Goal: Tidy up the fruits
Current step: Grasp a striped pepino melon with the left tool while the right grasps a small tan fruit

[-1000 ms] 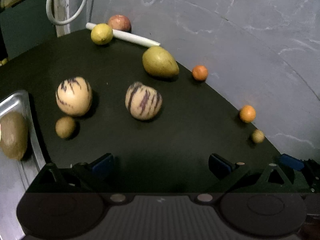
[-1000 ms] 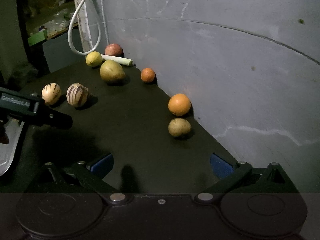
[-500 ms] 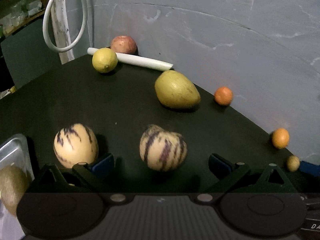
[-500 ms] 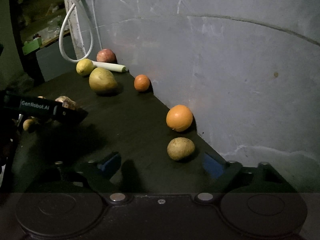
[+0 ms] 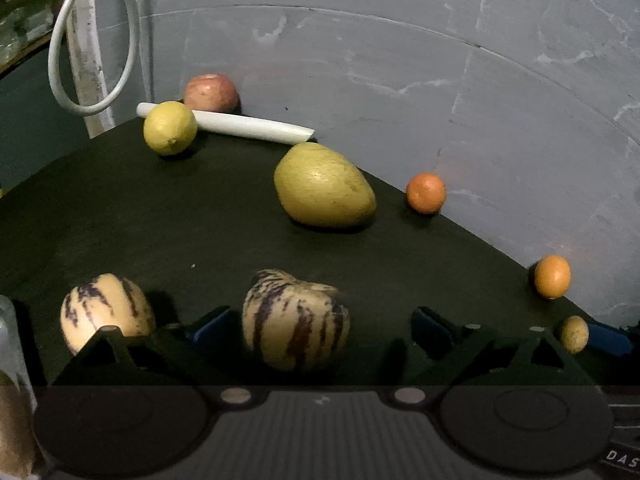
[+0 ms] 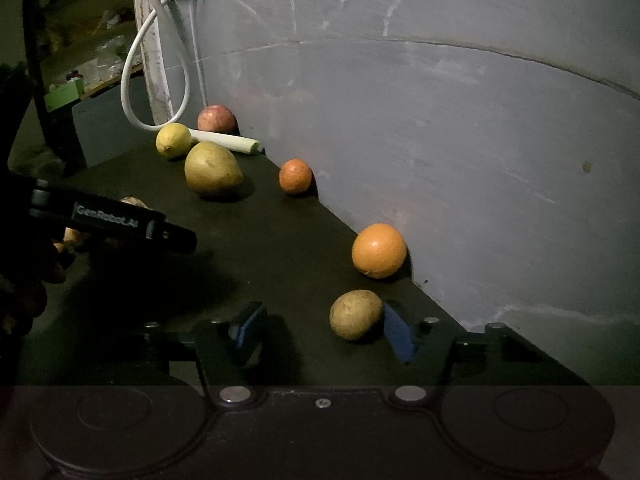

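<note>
In the left wrist view my left gripper (image 5: 316,326) is open, its fingers on either side of a purple-striped melon (image 5: 296,320) on the black table (image 5: 200,208); I cannot tell if they touch it. A second striped melon (image 5: 106,316) lies to its left. In the right wrist view my right gripper (image 6: 324,330) is open around a small brown fruit (image 6: 355,314), with its right pad (image 6: 398,336) close against it. An orange (image 6: 379,250) lies just beyond. The left gripper's body (image 6: 116,222) shows at the left.
Along the grey wall (image 5: 400,60) lie a mango (image 5: 324,186), a lemon (image 5: 170,128), a red apple (image 5: 211,93), a white stalk (image 5: 244,125) and a small orange (image 5: 425,193). A metal tray (image 5: 8,340) edge shows at far left. A white cable (image 6: 154,68) hangs at the back.
My left gripper moved forward until its fingers flank the striped melon. My right gripper moved forward and right, bringing the small brown fruit between its fingers.
</note>
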Action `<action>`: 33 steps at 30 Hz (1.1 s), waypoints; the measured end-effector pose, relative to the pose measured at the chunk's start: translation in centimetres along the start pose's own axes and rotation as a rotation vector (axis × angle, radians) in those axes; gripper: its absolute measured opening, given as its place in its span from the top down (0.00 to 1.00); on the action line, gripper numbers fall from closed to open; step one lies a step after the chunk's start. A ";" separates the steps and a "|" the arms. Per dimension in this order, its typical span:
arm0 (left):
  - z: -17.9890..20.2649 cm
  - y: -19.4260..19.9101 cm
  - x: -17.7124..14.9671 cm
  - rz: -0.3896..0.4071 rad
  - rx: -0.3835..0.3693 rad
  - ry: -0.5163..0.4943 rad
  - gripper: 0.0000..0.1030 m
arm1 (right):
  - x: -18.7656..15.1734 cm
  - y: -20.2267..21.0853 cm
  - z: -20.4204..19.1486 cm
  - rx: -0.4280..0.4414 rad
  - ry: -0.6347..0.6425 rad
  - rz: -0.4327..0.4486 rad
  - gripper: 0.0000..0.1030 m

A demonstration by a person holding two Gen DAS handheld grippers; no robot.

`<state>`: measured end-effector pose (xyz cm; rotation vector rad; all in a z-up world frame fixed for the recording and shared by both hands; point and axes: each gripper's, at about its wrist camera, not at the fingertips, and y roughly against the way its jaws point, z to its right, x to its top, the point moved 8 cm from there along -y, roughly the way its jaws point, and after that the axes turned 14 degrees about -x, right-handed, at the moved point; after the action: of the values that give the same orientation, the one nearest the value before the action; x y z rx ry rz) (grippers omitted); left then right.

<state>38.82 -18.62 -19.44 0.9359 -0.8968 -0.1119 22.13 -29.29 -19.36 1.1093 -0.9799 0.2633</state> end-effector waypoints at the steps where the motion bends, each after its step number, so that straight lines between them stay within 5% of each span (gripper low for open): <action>1: 0.0 0.0 0.0 0.000 -0.003 0.001 0.08 | 0.0 0.0 -0.1 -0.001 0.000 0.001 0.39; 12: 0.3 -0.3 0.2 0.022 -0.003 -0.015 0.21 | -0.1 0.3 -1.4 0.000 0.050 0.034 0.59; 19: 0.4 -0.1 0.1 0.029 0.022 -0.038 0.39 | -0.2 0.4 -1.7 0.003 0.072 0.042 0.74; 21: 0.3 0.1 0.1 0.030 0.032 -0.036 0.45 | -0.2 0.4 -1.8 0.004 0.076 0.043 0.74; 33: 1.0 1.5 -0.8 0.029 -0.010 0.029 0.46 | 0.1 1.5 -2.7 0.050 0.110 0.042 0.75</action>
<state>37.20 -17.96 -18.56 0.9126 -0.8815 -0.0778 22.70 -26.39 -18.60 1.1089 -0.9034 0.3808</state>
